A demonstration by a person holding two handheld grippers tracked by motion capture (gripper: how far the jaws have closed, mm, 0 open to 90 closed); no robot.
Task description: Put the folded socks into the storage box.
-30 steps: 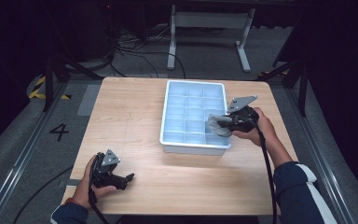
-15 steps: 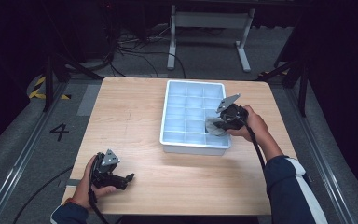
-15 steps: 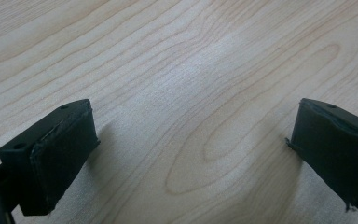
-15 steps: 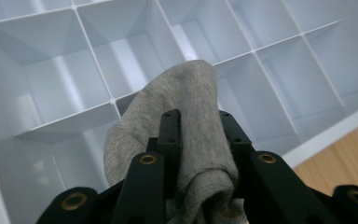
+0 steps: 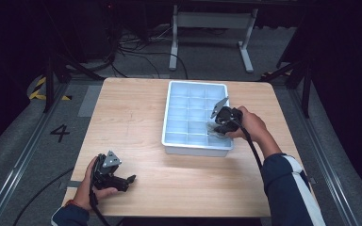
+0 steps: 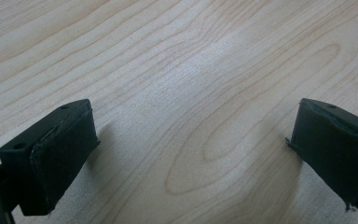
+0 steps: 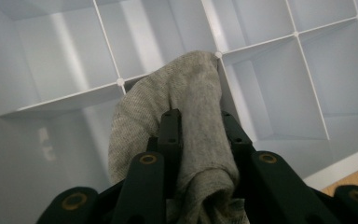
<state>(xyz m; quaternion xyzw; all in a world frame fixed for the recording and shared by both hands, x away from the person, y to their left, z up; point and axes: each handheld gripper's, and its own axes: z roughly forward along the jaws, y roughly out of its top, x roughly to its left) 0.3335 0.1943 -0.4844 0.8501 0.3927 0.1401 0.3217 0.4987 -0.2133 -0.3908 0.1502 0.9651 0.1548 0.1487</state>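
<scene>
Here the right gripper (image 7: 198, 154), clamped on a grey sock (image 7: 186, 121), may snag a divider of the compartment tray (image 5: 172, 141); the left gripper (image 6: 191, 154) rests wide open, empty.

A divided tray (image 5: 195, 146) sits on the worktop (image 5: 132, 117), right of its middle and toward the far edge. The right tool (image 5: 219, 127) hangs over the tray's near right corner, with the person's right hand (image 5: 252, 125) behind it at the tray's right wall. A bunched cloth (image 7: 191, 126) sits pinched between that tool's jaws, above the compartments; in the right gripper view it hangs over the crossing of the dividers, with the worktop's surface just past the tray's wall. The left tool (image 5: 122, 179) lies at the worktop's near left corner, well apart from the tray, its jaws spread wide just over bare wood, held by the left hand (image 5: 92, 181).
</scene>
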